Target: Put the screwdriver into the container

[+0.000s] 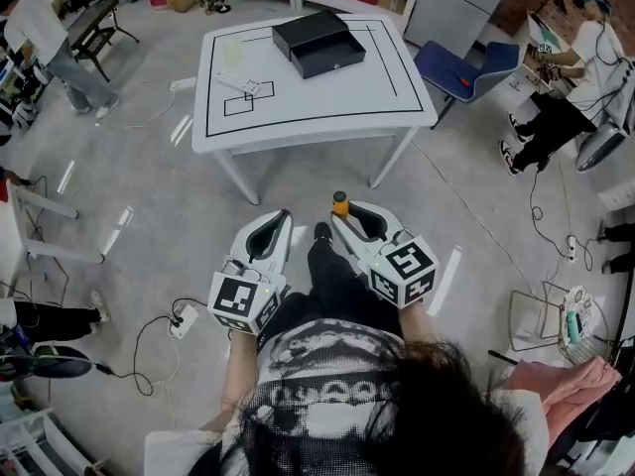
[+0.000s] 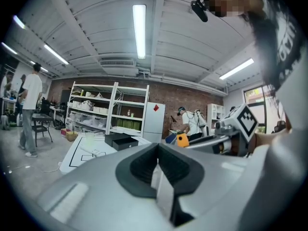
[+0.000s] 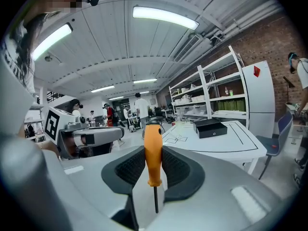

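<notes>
**Right gripper** (image 3: 153, 170): fingers (image 3: 129, 170) closed on the screwdriver (image 3: 153, 150). The orange handle stands upright between the black pads.
- Right gripper view only: the thin dark shaft points down at 6 o'clock below the handle.
- Head view: only the rounded orange handle end (image 1: 340, 204) shows, at the tip of the right gripper (image 1: 355, 214).
- Left gripper view: the same handle (image 2: 182, 139) appears at 3 o'clock, beside the right marker cube (image 2: 246, 121).

**Left gripper** (image 2: 158, 150): fingers (image 2: 137, 167) brought together with nothing between them. In the head view it (image 1: 270, 221) sits just beside the right one, both held in front of the person's torso.

**Container** (image 1: 319, 43): a black box, open on top, on the white desk (image 1: 298, 107) at 12 o'clock from both grippers and well apart from the screwdriver.
- Head view only: the open interior, and the black lines and small rectangle drawn on the desk top.
- Both gripper views show it side-on as a low black box (image 2: 120, 141) (image 3: 210, 127).

**Surroundings**
- Blue chair (image 1: 466, 67) at 1 o'clock of the desk, with a seated person (image 1: 566, 87) beyond it at 2 o'clock.
- Standing person (image 1: 55, 43) at 10 o'clock.
- Head view only: cables on the floor (image 1: 149, 340).
- Gripper views only: shelving (image 2: 106, 107) (image 3: 216, 90), the brick wall and the ceiling strip lights (image 2: 139, 30).
</notes>
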`<state>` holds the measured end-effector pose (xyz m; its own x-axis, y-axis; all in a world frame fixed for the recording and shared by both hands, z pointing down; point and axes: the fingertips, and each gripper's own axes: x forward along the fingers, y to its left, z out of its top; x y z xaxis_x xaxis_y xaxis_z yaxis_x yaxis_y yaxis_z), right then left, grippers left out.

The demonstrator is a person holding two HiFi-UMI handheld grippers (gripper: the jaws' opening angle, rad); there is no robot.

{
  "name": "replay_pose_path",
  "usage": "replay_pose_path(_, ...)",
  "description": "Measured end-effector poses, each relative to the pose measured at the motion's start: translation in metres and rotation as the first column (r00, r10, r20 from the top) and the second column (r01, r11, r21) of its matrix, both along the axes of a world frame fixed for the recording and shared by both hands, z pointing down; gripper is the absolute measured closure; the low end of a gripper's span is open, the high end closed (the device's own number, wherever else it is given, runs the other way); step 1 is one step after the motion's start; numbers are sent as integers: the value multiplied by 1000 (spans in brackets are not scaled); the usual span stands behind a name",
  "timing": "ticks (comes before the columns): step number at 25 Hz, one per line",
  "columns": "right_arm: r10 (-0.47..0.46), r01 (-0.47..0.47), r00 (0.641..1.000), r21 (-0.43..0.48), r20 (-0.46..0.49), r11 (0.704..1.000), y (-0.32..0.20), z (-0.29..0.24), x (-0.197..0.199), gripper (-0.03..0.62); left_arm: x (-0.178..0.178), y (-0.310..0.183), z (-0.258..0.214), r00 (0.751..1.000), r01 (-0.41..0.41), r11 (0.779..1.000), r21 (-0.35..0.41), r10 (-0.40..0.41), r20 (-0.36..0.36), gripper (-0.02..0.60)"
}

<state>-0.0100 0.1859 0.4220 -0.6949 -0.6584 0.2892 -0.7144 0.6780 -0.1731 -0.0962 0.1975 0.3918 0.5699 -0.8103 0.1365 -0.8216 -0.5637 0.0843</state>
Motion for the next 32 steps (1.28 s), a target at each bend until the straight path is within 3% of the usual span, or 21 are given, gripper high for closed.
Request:
replay_pose_path(8, 1, -1, 1000, 5, 20, 1000, -79, 0, 3, 482, -8, -74, 2, 999, 32, 999, -7, -32, 8, 581)
replay_pose_path(17, 20, -20, 1000, -1, 13, 1000, -186, 0, 42, 482, 40, -189, -6, 1000, -27, 1000, 3, 27, 7, 581)
replay_pose_path(22, 5, -4, 1000, -10, 25, 1000, -232, 3, 55, 482, 56, -238, -2, 1000, -18, 1000, -18, 19, 25, 581)
replay_pose_path(32, -9, 10, 998, -7, 64, 1000, -297, 6, 82, 482, 79, -298, -4, 998, 10, 1000, -10, -9, 66, 581)
